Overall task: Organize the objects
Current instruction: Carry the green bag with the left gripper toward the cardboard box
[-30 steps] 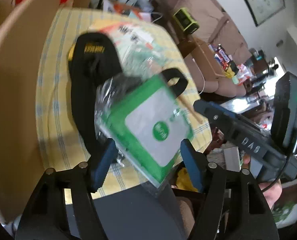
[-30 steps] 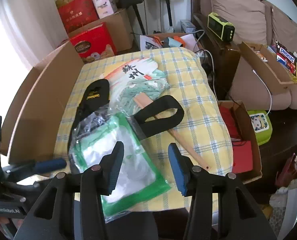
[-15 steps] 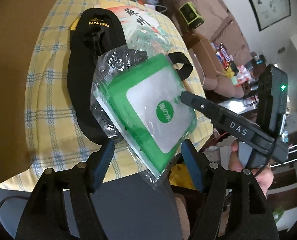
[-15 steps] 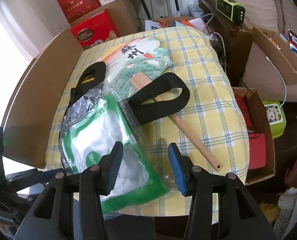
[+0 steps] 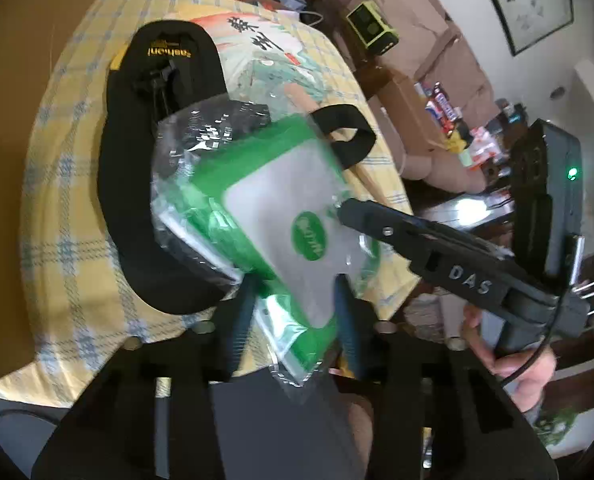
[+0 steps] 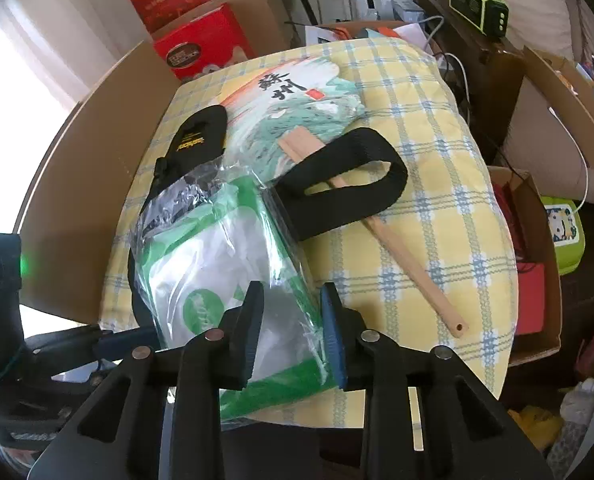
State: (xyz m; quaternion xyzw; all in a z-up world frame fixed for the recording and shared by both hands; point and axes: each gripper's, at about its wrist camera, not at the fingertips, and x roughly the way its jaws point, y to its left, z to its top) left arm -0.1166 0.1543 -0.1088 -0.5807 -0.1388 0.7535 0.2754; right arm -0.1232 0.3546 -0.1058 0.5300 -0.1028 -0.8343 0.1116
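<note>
Both grippers close on a green-and-white packet (image 5: 273,216) in a clear plastic bag, lying on a black strap (image 5: 129,216) atop a bench (image 6: 437,248) covered in yellow checked cloth. The packet's long axis runs diagonally, from its near corner at the bench edge up toward the fan (image 6: 297,112) behind it. The left gripper (image 5: 293,320) has its jaws closing with the packet's near end between them; the right gripper (image 6: 291,332) does likewise on the bag's near right corner (whether the pads already press is hard to tell). Half a second earlier both sets of jaws stood wide on either side of the packet. A wooden fan handle (image 6: 409,264) lies just beside it.
</note>
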